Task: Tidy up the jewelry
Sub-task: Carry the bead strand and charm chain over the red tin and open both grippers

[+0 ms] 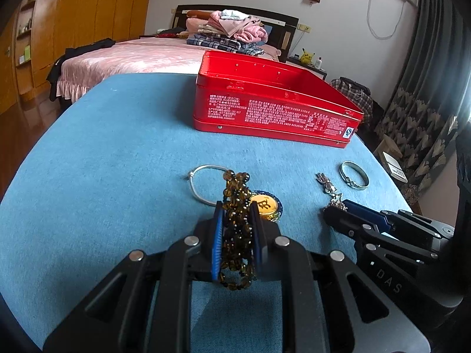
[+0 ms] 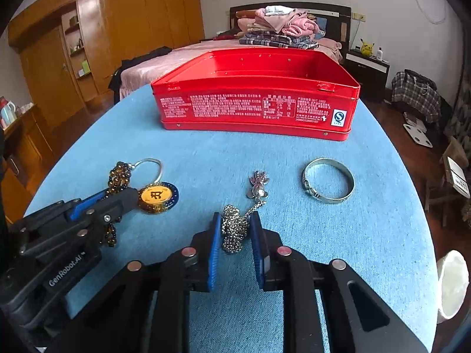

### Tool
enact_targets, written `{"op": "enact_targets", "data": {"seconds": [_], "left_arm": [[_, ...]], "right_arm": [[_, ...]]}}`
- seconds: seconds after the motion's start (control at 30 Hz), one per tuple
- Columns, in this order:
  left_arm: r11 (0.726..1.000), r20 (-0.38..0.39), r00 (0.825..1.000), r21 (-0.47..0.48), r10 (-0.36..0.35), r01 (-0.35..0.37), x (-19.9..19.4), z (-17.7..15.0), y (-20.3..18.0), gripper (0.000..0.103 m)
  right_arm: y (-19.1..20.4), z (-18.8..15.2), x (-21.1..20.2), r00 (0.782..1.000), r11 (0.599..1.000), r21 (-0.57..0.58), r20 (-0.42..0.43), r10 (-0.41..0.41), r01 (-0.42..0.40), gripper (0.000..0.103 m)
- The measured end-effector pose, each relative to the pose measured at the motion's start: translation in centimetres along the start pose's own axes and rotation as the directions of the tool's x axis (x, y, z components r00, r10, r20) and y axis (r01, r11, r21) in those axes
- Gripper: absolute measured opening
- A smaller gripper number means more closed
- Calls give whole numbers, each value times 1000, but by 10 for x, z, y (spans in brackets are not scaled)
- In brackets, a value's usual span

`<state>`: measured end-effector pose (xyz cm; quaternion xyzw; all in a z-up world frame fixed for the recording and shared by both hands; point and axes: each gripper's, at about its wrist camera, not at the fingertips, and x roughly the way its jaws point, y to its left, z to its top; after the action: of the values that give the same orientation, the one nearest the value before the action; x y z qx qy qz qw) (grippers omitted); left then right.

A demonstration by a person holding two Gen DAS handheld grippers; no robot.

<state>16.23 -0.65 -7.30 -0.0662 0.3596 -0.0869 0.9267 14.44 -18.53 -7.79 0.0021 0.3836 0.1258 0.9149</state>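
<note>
An open red tin box [image 1: 273,111] [image 2: 256,108] stands on the blue table at the back. My left gripper [image 1: 237,206] [image 2: 134,195] is shut on a brown bead bracelet [image 1: 238,229] [image 2: 119,175] near the table surface, beside a gold and blue medallion [image 1: 266,204] [image 2: 157,195] and a thin silver bangle [image 1: 203,182] [image 2: 150,164]. My right gripper [image 2: 235,219] [image 1: 338,207] is shut on a bunched silver chain necklace [image 2: 234,229] whose pink pendant [image 2: 259,184] [image 1: 325,182] lies ahead on the cloth. A wide silver bangle [image 2: 328,181] [image 1: 354,175] lies to the right.
The blue table [image 1: 117,161] [image 2: 353,235] ends close on both sides. A white cup [image 2: 452,285] stands at the right edge. A bed with folded clothes [image 2: 279,29], wardrobes and a bedside cabinet stand behind.
</note>
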Motion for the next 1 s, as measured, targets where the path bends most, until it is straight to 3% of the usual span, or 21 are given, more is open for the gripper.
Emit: {"op": "enact_targets", "data": {"seconds": [0.57, 1.0], "left_arm": [[999, 87, 995, -9, -46, 47, -35, 25, -11, 15], [998, 161, 985, 24, -65, 62, -55, 56, -30, 16]], "right_arm": [[-12, 24, -54, 992, 997, 36, 103, 69, -73, 16], [-20, 48, -86, 982, 998, 17, 181, 56, -60, 16]]}}
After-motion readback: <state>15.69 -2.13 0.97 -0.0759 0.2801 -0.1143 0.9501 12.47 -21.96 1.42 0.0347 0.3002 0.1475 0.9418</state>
